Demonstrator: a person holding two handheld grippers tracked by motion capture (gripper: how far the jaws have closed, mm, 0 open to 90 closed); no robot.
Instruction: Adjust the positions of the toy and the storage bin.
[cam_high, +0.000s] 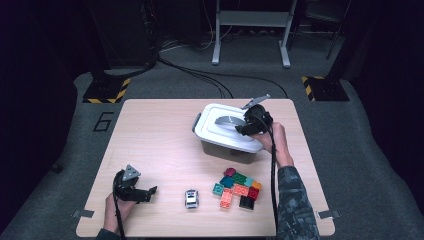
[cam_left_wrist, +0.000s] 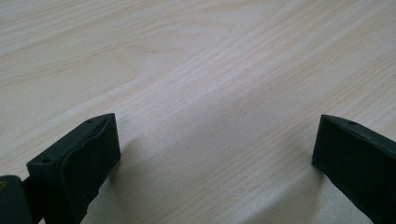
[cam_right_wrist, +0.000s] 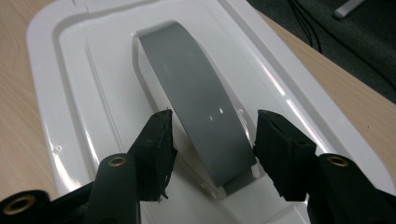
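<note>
On the far right part of the table (cam_high: 155, 140) sits a white lidded box (cam_high: 225, 135), and the right gripper (cam_high: 251, 122) hovers right over its grey handle (cam_right_wrist: 196, 107). From the right gripper view, that handle is an arched grey strap running lengthwise down the middle of the white lid (cam_right_wrist: 84, 93), its long axis heading away from the jaws, which straddle its near end, one on each side, with a sliver of gap on both sides, so spread around it rather than pinching. In the high view the box lies skewed on the table, its long side running from far left to near right. Down at the near left corner, the left gripper (cam_high: 145, 192) rests low on the wood, jaws spread wide over bare tabletop. A small toy car (cam_high: 191, 198) sits near the front edge, with a cluster of coloured bricks (cam_high: 239, 187) just to its right. A "6" (cam_high: 103, 121) is marked on the grey floor beside the table, with black cables trailing off into a dark room.
</note>
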